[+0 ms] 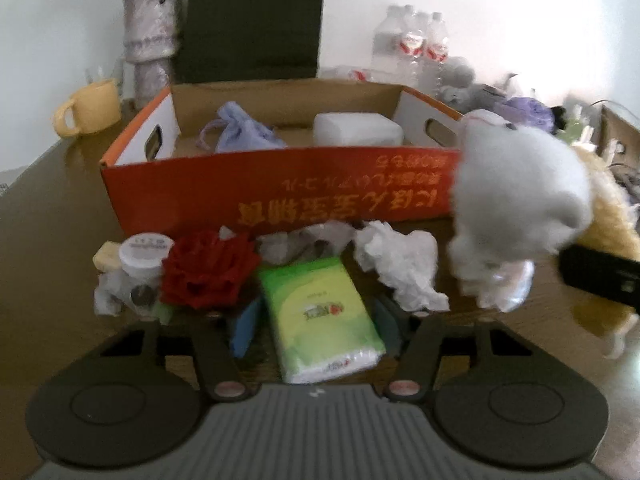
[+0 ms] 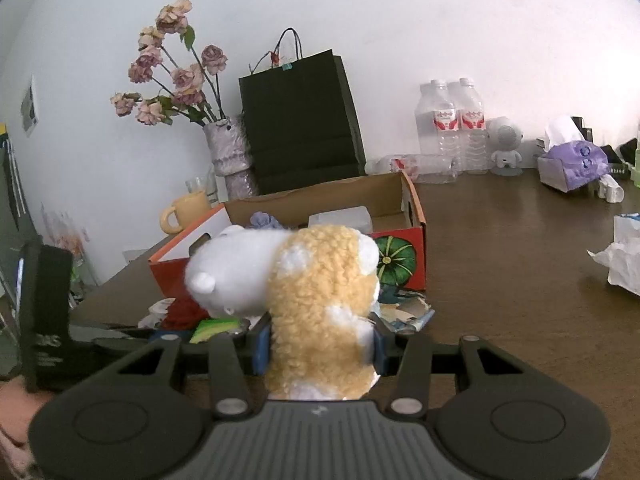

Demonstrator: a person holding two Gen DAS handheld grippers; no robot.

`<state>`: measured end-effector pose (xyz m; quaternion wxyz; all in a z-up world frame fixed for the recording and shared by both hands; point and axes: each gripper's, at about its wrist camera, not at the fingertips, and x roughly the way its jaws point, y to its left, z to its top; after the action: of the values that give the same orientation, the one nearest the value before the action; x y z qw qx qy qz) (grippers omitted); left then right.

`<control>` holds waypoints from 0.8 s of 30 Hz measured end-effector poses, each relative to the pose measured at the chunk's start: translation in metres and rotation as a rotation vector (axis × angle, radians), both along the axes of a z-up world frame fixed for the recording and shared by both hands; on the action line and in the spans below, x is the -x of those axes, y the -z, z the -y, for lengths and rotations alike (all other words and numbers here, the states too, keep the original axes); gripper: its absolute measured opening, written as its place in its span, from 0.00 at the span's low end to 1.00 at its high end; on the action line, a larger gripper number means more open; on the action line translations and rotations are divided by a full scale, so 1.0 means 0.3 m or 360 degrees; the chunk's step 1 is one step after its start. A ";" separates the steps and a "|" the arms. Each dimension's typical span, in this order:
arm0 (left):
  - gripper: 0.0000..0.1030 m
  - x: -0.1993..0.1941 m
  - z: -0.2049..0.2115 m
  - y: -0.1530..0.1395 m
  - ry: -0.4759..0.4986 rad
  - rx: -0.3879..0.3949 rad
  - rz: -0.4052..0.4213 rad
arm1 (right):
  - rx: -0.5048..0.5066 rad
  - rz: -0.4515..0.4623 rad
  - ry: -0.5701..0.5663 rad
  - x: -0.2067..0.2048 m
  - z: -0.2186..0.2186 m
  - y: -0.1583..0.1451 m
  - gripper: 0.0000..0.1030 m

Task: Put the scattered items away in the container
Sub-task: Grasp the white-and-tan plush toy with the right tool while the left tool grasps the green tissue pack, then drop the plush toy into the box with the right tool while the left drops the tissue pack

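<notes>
While right tool (image 2: 318, 350) grips plush toy (image 2: 320, 300), left tool (image 1: 316, 320) open astride tissue pack (image 1: 320, 320), box (image 1: 280, 196) beyond.

The orange box (image 1: 280, 192) bears upside-down yellow characters, too blurred to read.

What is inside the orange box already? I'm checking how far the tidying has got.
Inside the orange box lie a lilac drawstring pouch and a white block. The front wall hides the floor nearest the camera.
</notes>
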<state>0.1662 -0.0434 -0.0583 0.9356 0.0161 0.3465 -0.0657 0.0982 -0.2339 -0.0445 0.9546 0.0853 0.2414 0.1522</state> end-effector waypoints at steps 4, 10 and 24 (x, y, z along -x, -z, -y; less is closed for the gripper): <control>0.47 0.008 0.016 0.000 0.0007 -0.0062 0.0014 | -0.0035 0.0003 -0.0003 0.006 0.027 0.006 0.44; 0.44 0.037 0.007 -0.037 0.0017 -0.0025 0.0058 | -0.0065 0.0029 -0.0009 0.022 0.047 0.001 0.44; 0.44 0.133 -0.050 -0.233 0.0048 0.0124 0.0302 | -0.0083 0.0173 -0.0067 0.038 0.028 -0.099 0.44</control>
<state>0.1264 -0.0284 0.0118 0.9631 -0.0089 0.2532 -0.0914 0.0869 -0.2425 -0.0149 0.9604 0.0968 0.1868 0.1829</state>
